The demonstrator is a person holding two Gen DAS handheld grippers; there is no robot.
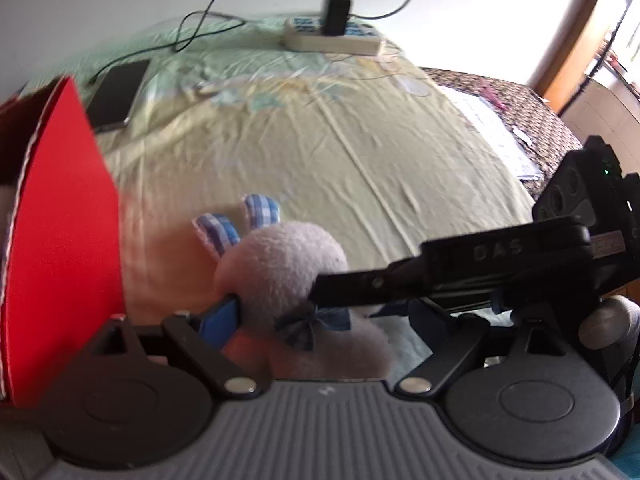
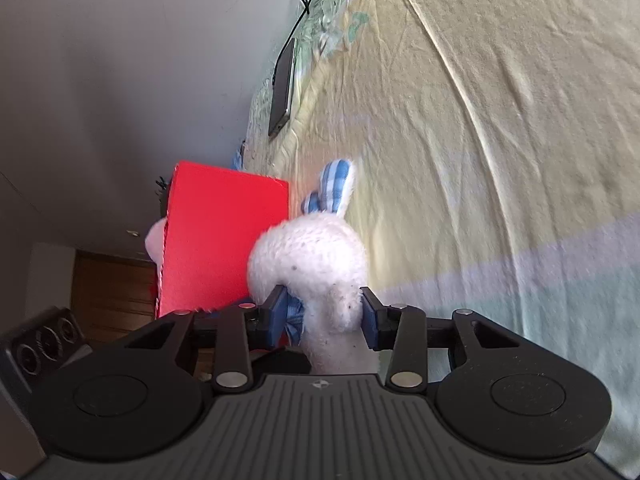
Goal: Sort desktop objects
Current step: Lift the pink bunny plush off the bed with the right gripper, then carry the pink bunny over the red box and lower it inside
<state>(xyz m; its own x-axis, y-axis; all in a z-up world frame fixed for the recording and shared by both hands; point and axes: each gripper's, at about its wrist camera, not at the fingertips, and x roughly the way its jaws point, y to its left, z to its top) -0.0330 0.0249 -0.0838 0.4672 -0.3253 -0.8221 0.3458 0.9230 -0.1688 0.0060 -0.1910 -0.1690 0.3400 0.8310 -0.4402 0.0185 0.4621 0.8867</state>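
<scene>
A white plush bunny [image 2: 316,264] with blue checked ears is sitting between the blue pads [image 2: 370,318] of the right gripper [image 2: 322,312], whose jaws are pressing in on its neck from both sides, nearly closed on the soft body. In the left wrist view the same bunny [image 1: 280,268] is lying across the front of the left gripper [image 1: 320,320]; its left blue pad [image 1: 220,320] is touching the toy's side, while the right finger is hidden behind the right gripper's black arm [image 1: 452,268] crossing in front, so whether the left jaws are gripping the toy cannot be told. A blue checked bow [image 1: 312,322] is showing at the bunny's neck.

The toy is hanging just beside the red box [image 2: 224,240], near the left edge of the bed [image 2: 500,140], which is covered in a pale yellow-green sheet. Something white and fluffy [image 2: 156,242] is peeking out from behind the box's far side. A dark phone [image 1: 116,96] is lying near the far left corner with a black cable [image 1: 192,28] running from it. A white power strip [image 1: 332,38] with a black charger [image 1: 336,14] plugged in is resting at the far edge.
</scene>
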